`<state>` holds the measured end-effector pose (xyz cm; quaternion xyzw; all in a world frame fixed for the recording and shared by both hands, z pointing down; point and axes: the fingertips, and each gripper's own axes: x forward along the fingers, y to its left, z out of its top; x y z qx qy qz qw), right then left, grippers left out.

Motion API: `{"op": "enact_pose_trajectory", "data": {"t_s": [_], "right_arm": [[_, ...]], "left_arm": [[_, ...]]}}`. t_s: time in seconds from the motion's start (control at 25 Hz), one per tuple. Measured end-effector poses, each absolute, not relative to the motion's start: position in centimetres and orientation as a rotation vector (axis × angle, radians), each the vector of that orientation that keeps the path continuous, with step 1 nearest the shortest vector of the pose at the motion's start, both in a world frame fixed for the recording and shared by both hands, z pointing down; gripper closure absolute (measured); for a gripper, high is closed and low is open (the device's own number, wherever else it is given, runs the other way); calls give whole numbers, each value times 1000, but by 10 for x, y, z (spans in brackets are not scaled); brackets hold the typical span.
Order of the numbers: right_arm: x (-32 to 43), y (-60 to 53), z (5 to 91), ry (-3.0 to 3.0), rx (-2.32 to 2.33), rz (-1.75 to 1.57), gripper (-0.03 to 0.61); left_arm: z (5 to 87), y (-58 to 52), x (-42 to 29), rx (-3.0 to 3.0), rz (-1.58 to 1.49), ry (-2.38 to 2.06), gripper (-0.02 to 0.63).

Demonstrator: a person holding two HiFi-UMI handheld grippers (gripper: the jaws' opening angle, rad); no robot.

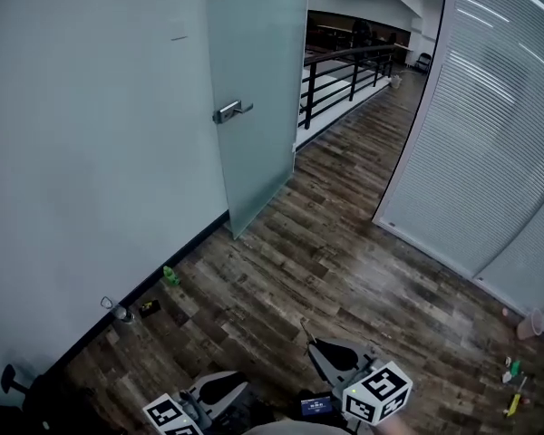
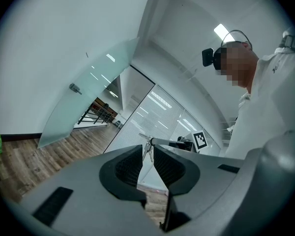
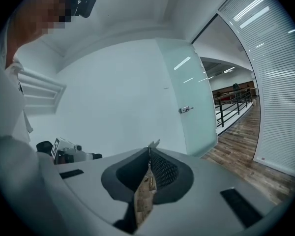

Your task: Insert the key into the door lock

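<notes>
One key (image 3: 154, 143) sits pinched in the right gripper (image 3: 148, 149).

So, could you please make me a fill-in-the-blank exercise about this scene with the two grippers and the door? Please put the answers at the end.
1. The right gripper is shut on a small metal ___.
2. Between the open jaws of the left gripper there is ___.
3. The small bottle is ___ in colour.
4. The handle sits on a frosted ___ door.

Missing words: key; nothing; green; glass.
</notes>
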<state>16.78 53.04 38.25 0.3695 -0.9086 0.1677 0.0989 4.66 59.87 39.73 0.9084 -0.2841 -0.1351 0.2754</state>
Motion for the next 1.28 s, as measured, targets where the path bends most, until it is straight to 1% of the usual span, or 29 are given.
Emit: {"op": "enact_pose_trajectory", "data": {"t_s": [0.52,0.92,1.28], "right_arm": [[176,507,387,-2640,1163,480,560],[185,404,391,-2701,1081,491,561],[210,314,387,-2705,966,495,561]], "left_arm": [[402,574,41,2445,-319,-733,531],[395,484,48,2444,-310,-874,531],[378,390,80,2421,-348,-964,531]]}}
